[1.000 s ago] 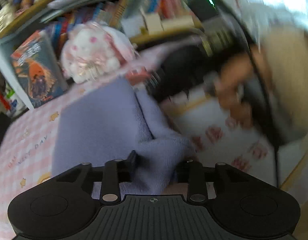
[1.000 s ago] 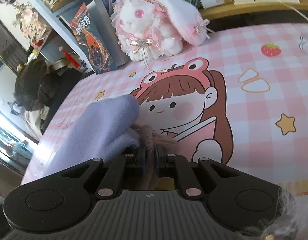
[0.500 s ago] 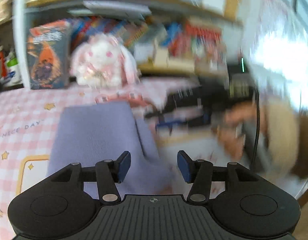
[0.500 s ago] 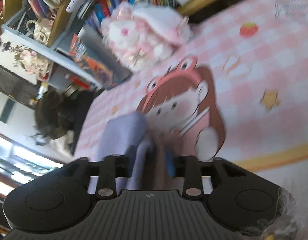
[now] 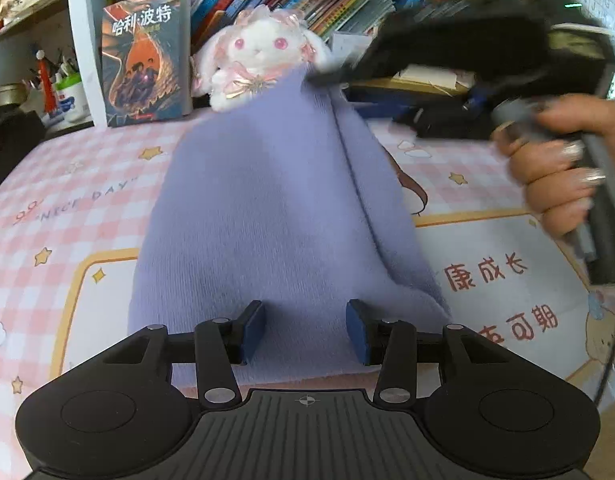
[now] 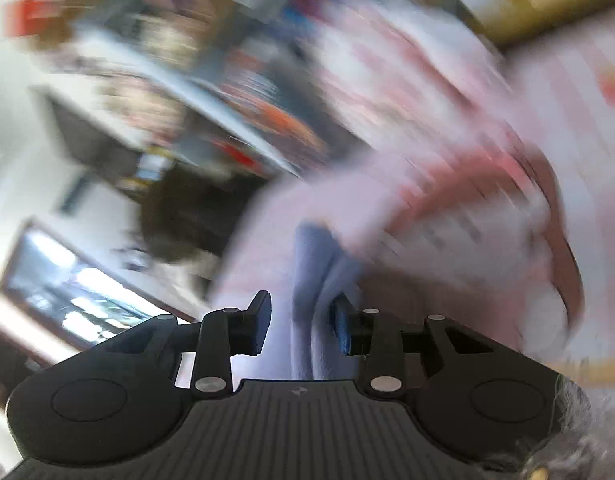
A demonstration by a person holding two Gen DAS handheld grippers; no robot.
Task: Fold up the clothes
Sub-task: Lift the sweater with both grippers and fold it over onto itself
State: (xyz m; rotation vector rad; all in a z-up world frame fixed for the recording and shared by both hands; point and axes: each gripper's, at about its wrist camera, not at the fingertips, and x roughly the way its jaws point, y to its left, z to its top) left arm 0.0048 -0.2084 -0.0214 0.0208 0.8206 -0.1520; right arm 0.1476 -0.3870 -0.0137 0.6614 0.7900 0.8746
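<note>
lavender sweater lies at 12 o'clock of the left gripper, tongs apart. right gripper, blurred, tongs apart around a fold; right hand at 2 o'clock.

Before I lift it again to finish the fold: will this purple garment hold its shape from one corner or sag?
It will probably sag: the purple garment lies soft and creased along a fold. Its fuzzy knit looks grippy, so slipping seems unlikely. With the left gripper open above it, two-point lifting seems safer.
</note>
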